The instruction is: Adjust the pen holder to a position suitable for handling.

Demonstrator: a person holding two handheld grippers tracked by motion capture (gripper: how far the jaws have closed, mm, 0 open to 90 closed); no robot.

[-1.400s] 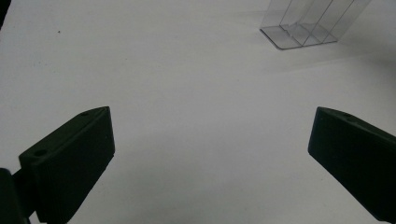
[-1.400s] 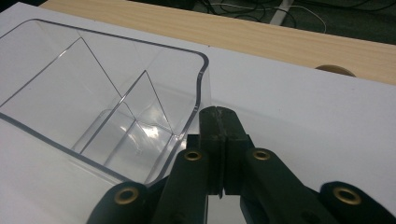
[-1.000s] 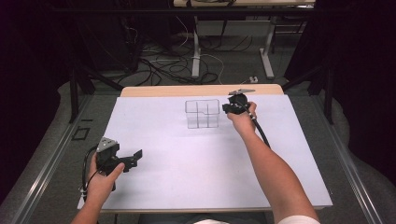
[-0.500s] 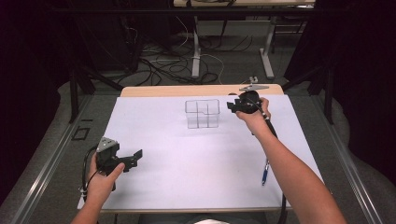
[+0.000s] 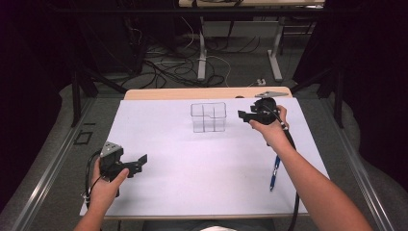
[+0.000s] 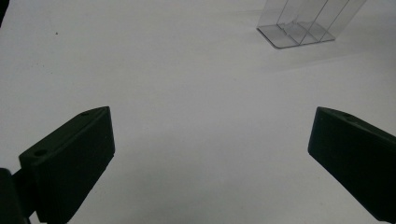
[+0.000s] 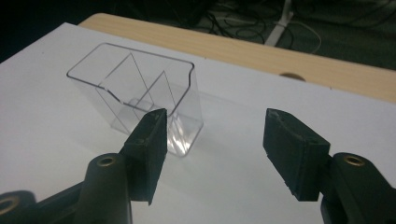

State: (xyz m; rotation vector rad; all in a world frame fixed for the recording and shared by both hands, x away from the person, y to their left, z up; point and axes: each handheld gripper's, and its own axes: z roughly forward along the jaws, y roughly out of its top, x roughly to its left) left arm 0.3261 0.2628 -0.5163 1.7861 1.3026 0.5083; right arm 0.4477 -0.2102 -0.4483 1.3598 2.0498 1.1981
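Observation:
A clear plastic holder with inner dividers stands upright on the white sheet, toward the far side. My right gripper hovers just right of it, pointing left at it. Its jaws have just been opening and nothing is between them. In the right gripper view the holder sits apart beyond the right gripper, partly behind one jaw. My left gripper rests low at the near left, open and empty. In the left gripper view the left gripper faces bare sheet, with the holder far off.
A blue pen lies on the sheet beside my right forearm. A strip of bare wooden tabletop runs along the far edge. Cables and table legs cover the floor beyond.
My right gripper has drawn back to the right and upward from the holder's top corner, and its jaws have opened. The arm's shift uncovered the blue pen. The left gripper has stayed put.

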